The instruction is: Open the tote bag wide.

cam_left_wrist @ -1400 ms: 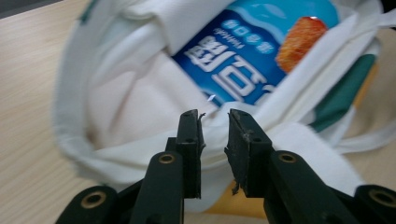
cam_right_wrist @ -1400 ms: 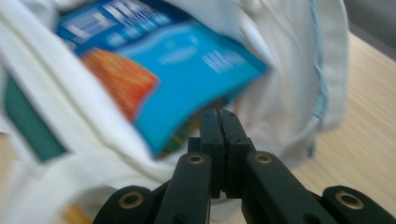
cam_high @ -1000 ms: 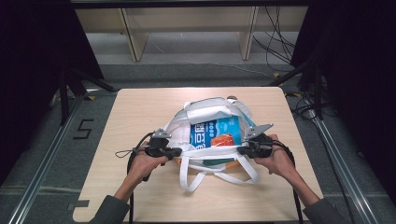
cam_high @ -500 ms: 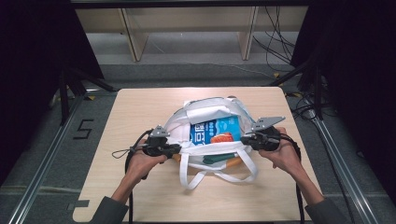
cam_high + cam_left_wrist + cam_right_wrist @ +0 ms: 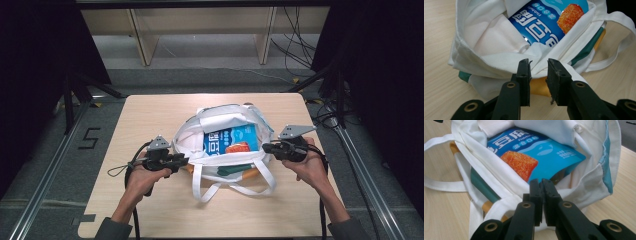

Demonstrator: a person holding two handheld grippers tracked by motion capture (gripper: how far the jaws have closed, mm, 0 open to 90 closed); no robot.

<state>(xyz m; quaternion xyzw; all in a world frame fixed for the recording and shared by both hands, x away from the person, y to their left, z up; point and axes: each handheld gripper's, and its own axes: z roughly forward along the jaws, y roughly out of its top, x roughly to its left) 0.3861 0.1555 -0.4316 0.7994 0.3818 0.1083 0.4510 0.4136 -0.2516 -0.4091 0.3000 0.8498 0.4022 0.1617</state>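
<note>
A white tote bag (image 5: pixel 220 125) lies open in the middle of the wooden table (image 5: pixel 150 115), its handles (image 5: pixel 235 189) trailing toward me. Inside lies a blue snack packet (image 5: pixel 231 140) with an orange picture. My left gripper (image 5: pixel 182 161) is at the bag's near-left rim. In the left gripper view it (image 5: pixel 538 62) stands open, with the bag's rim (image 5: pixel 499 62) just past its tips and the packet (image 5: pixel 544 27) beyond. My right gripper (image 5: pixel 265 147) is at the bag's right rim. In the right gripper view it (image 5: pixel 541 183) is shut on the rim (image 5: pixel 574 192), below the packet (image 5: pixel 536 152).
Green and yellow panels (image 5: pixel 235 172) show on the bag's near outer side. Bare tabletop surrounds the bag. Off the table are metal rails (image 5: pixel 50 170), a floor mark "5" (image 5: pixel 90 137), shelf legs (image 5: pixel 145 45) at the back, and cables (image 5: pixel 300 60) at the right.
My right gripper has shifted slightly farther from me, taking the bag's rim with it, and the handles have settled. The left gripper has hardly moved.
</note>
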